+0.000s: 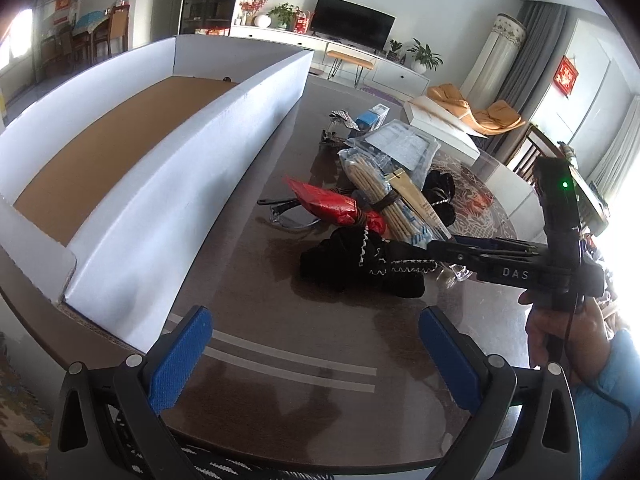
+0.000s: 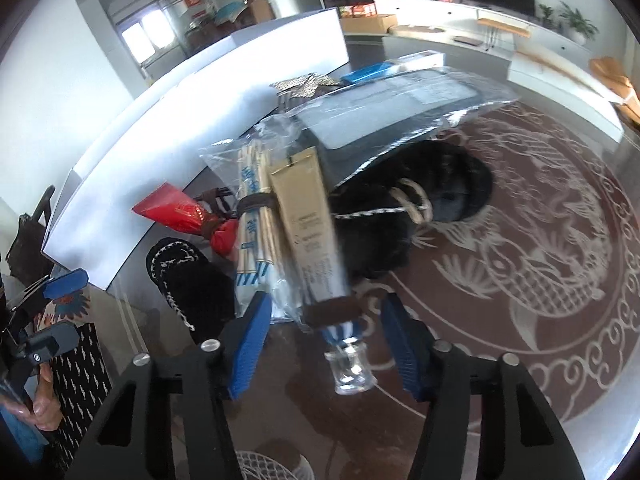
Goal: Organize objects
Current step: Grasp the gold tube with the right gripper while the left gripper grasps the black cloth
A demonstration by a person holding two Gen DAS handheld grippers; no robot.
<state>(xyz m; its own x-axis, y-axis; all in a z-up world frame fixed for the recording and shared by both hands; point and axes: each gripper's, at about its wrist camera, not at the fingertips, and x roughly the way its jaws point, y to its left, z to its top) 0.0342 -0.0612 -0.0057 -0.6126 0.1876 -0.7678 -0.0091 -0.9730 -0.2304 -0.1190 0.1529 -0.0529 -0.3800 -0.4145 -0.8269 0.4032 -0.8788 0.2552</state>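
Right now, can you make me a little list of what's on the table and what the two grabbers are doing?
Box: big white cardboard box, nothing seen inside
Pile: red packet, bundle of wooden sticks, gold tube, black cloth, all on the table
Left gripper: open, holding nothing
Right gripper: open, fingers either side of the gold tube's end

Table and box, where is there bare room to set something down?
The box floor is bare brown cardboard between its white walls. The table is free between the left gripper and the black cloth, and on the patterned part right of the pile. Crowded: the pile, red bag to chopsticks.
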